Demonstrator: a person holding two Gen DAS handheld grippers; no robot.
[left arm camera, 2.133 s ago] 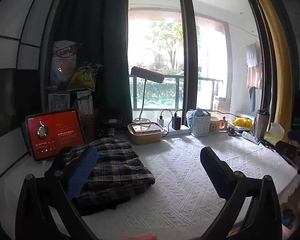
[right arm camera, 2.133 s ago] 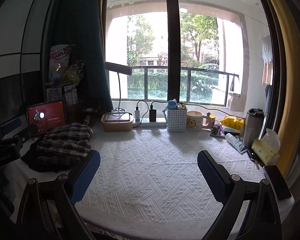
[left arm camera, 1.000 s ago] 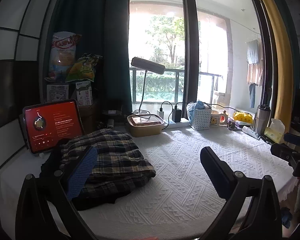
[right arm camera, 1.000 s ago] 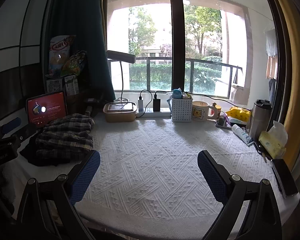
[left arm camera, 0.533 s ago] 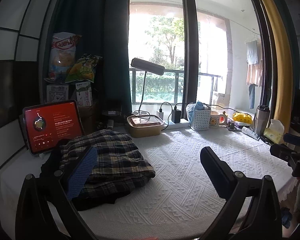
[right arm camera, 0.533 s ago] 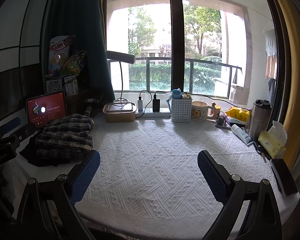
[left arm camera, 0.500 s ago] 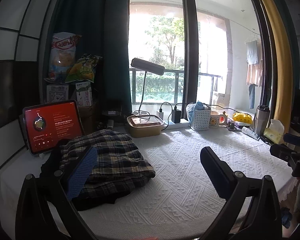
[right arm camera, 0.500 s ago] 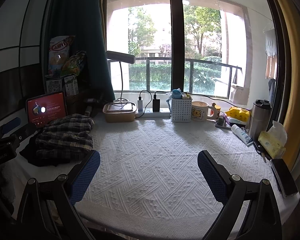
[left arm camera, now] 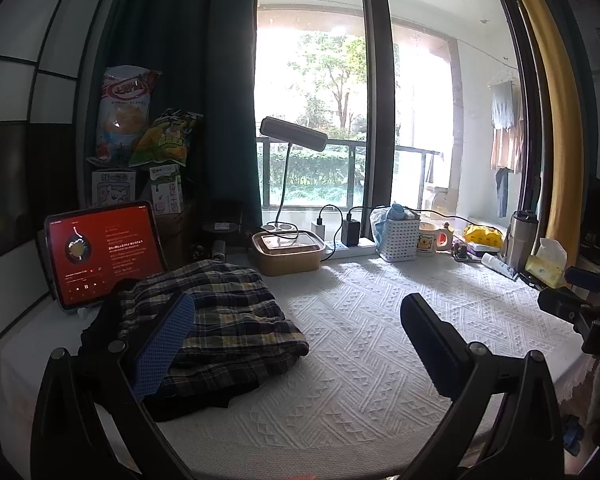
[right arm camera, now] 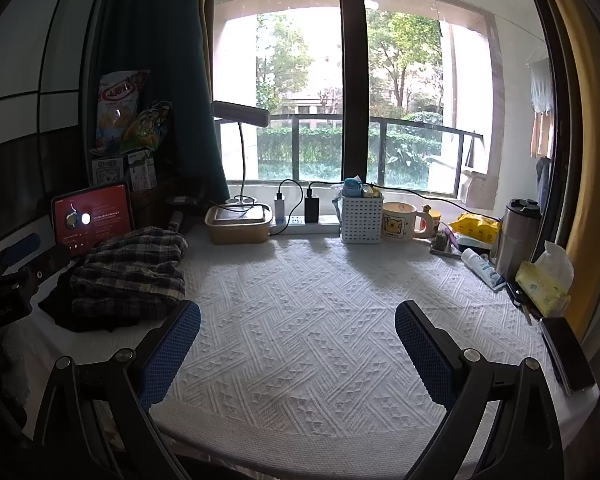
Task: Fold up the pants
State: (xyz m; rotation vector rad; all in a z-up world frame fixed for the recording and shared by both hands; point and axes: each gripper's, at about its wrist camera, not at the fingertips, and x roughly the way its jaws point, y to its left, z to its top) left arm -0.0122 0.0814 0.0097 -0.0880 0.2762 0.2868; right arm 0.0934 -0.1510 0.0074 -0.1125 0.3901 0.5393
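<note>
Folded plaid pants (left arm camera: pixel 228 320) lie in a stack on a dark garment at the left of the white textured table cover (left arm camera: pixel 360 344); they also show in the right wrist view (right arm camera: pixel 130 272). My left gripper (left arm camera: pixel 296 336) is open and empty, held above the table's front edge, its left finger in front of the pants. My right gripper (right arm camera: pixel 298 344) is open and empty over the table's front middle. The left gripper shows at the left edge of the right wrist view (right arm camera: pixel 16 276), and the right gripper at the right edge of the left wrist view (left arm camera: pixel 576 300).
A tablet with a red screen (left arm camera: pixel 100 254) stands behind the pants. Along the window sit a brown lidded box (left arm camera: pixel 288 252), a desk lamp (left arm camera: pixel 292 136), a power strip (right arm camera: pixel 300 222), a white basket (right arm camera: pixel 362 216), a mug (right arm camera: pixel 402 222), a steel tumbler (right arm camera: pixel 516 236), tissues (right arm camera: pixel 548 280) and a phone (right arm camera: pixel 568 354).
Both grippers have barely moved over the last second; since two seconds ago both views have shifted slightly back. The pants stay in place.
</note>
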